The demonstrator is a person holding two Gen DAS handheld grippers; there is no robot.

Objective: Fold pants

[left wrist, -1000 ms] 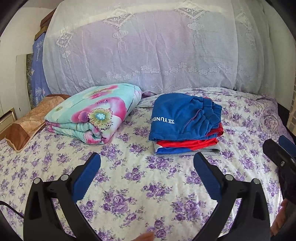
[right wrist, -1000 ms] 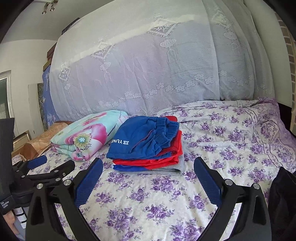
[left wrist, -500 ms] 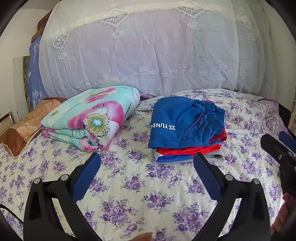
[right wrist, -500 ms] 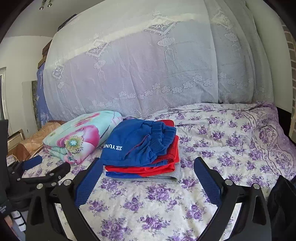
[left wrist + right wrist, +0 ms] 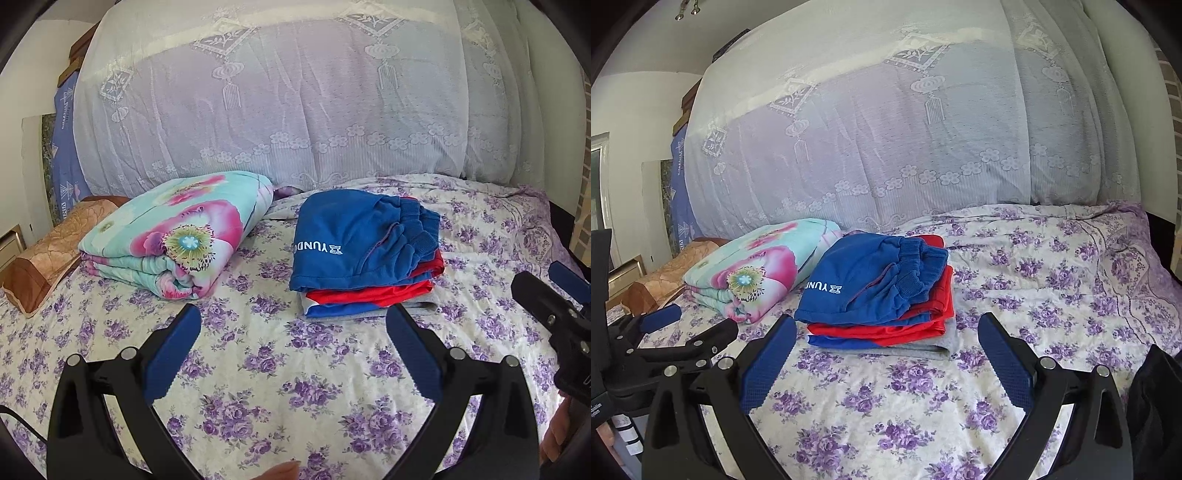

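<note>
The folded blue pants (image 5: 364, 236) top a garment stack (image 5: 886, 325) on the floral bedsheet (image 5: 258, 369), ahead of both empty, wide-open grippers; the right gripper (image 5: 886, 354) sits nearer, the left gripper (image 5: 293, 343) faces the stack's left-front corner.

Blue pants (image 5: 354, 236) hide most of the stack, perhaps more clothes.

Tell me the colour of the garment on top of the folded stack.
Blue, with white lettering: the top garment shows best in the left wrist view.
</note>
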